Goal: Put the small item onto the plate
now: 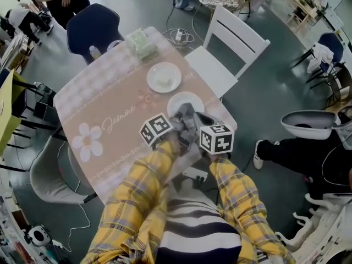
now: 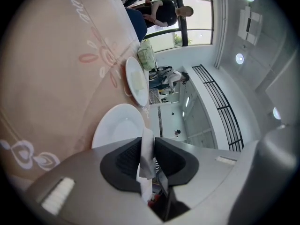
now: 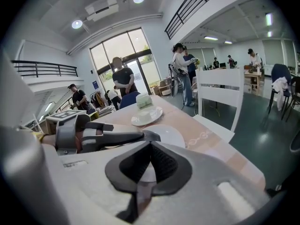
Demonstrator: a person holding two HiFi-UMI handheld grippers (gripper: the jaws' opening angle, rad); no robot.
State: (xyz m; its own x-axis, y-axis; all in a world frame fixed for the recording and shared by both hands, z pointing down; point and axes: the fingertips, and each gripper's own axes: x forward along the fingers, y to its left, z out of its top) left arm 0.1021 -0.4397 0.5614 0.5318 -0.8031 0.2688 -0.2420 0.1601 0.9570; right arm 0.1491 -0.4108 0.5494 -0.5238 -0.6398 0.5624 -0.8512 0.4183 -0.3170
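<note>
An empty white plate (image 1: 185, 98) sits near the table's right front corner. My left gripper (image 2: 147, 142) is shut on the small item (image 2: 146, 159), a thin white strip that stands upright between the pads, just short of that plate (image 2: 117, 125). In the head view both grippers meet at the plate's near rim, the left gripper (image 1: 182, 114) beside the right gripper (image 1: 199, 120). My right gripper (image 3: 150, 144) has its jaw tips together with nothing clearly between them. The left gripper (image 3: 150, 136) reaches across in front of it, and the plate (image 3: 172, 136) lies beyond.
A second plate (image 1: 151, 82) holding a pale block sits farther back on the pink tablecloth (image 1: 110, 114), with a pale green box (image 1: 142, 43) behind it. A white chair (image 1: 225, 48) stands at the right, a blue chair (image 1: 93, 26) at the far side, and people stand around.
</note>
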